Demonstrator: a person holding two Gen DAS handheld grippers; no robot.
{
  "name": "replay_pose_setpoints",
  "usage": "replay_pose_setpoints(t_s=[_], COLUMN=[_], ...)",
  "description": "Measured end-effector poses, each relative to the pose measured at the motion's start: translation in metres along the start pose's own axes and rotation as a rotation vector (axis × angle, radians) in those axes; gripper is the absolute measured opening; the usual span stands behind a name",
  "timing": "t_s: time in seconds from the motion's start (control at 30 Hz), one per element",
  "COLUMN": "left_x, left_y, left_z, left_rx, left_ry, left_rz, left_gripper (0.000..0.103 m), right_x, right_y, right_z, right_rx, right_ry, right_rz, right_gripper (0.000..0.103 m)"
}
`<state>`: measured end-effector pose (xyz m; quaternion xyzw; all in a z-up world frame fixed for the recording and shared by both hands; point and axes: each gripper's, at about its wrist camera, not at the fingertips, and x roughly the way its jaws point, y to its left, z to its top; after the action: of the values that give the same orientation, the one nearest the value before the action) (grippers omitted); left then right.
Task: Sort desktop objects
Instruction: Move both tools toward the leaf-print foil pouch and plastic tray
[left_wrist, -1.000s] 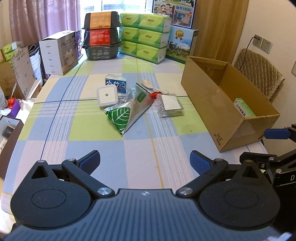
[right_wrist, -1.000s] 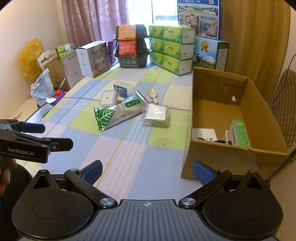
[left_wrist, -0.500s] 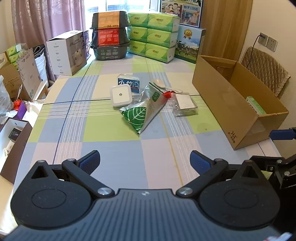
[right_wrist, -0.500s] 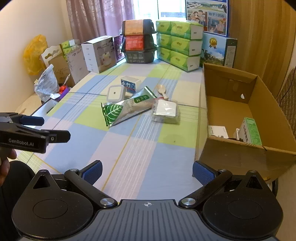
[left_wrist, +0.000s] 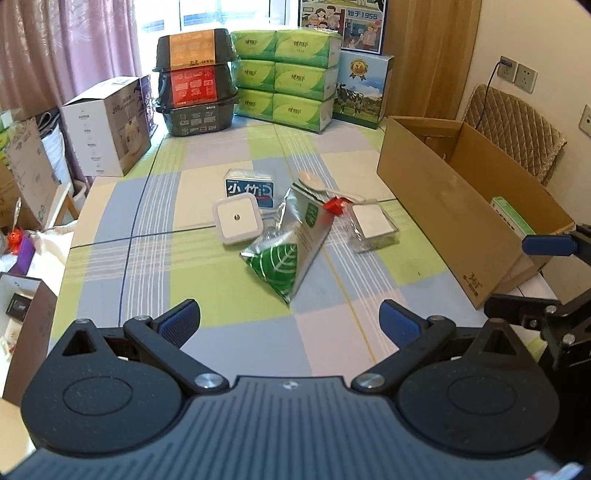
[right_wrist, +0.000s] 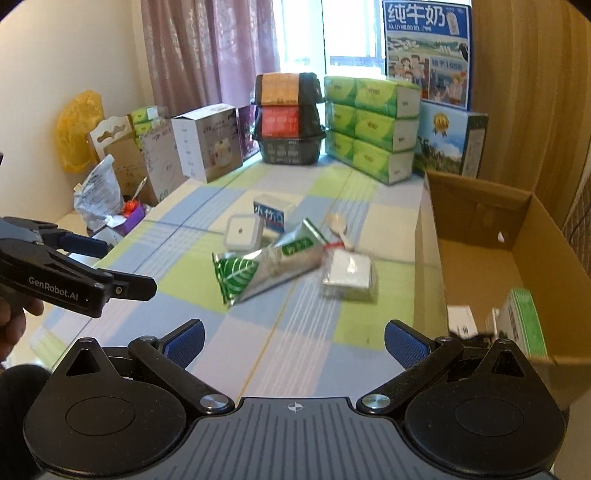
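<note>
With the left gripper (left_wrist: 289, 317) and the right gripper (right_wrist: 293, 338) both spread apart and empty, the foil pouch (left_wrist: 291, 245) lies mid-table touching the white square case (left_wrist: 236, 219), so a careless grab may drag both away from the cardboard box (left_wrist: 454, 218).

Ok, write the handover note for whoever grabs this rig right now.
Left claw: open, empty, above the near table edge. Right claw: open, empty, beside the cardboard box.
Done: a green carton and a small white box are inside the cardboard box.
Left, clustered mid-table: silver-green pouch, white square device, blue-label box, clear packet, plastic spoon.
</note>
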<state>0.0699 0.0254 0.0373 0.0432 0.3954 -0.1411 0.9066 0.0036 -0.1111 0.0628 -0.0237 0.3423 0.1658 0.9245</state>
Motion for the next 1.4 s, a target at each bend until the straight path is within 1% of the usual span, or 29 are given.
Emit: replay_pose_setpoints(t_s=[0.17,0.4,0.53,0.63,0.8,0.97,1.2,1.33,1.37,1.4], left_x=[0.027,0.075,0.104,0.125,0.156,0.176,0.200,0.212,0.215,0.218], left_y=[0.015,0.026,0.031,0.035,0.041,0.044,0.036,0.033,0.032,0.031], left_z=[0.015,0.036,0.045,0.050,0.053,0.053,0.051,0.053,0.053,0.054], left_rx=[0.008,0.063,0.098,0.103,0.127,0.141,0.182,0.191,0.193,0.197], left_ry=[0.022,0.071,0.098,0.121,0.163,0.186,0.218,0.233,0.239,0.245], left_rz=[-0.033,-0.079,-0.104,-0.140,-0.163,-0.179,-0.208,-0.216,-0.218,-0.219], left_gripper=[0.101,0.101,0.101,0.101,0.101,0.100,0.100,0.096,0.093,0.091], right_x=[0.031,0.081,0.108,0.125,0.153,0.180,0.211,0.220,0.221,0.223], right_y=[-0.003,-0.005,-0.014,-0.023,-0.035,-0.039,-0.051,-0.060,-0.061,-0.062], right_z=[0.007,0.013,0.015,0.018,0.024,0.025,0.020,0.017,0.016,0.016], right_rx=[0.023,0.018,0.026,0.029,0.023,-0.006,0.021,0.057,0.061,0.065], right_ry=[0.002,0.028,0.042,0.053,0.067,0.084,0.130,0.150,0.152,0.156], right_rz=[-0.011,-0.030,-0.064,-0.089,-0.127,-0.147,-0.167,-0.164,-0.165,-0.166], right_gripper=[0.101,0.101,0.101,0.101,0.101,0.101,0.101,0.100,0.100,0.096])
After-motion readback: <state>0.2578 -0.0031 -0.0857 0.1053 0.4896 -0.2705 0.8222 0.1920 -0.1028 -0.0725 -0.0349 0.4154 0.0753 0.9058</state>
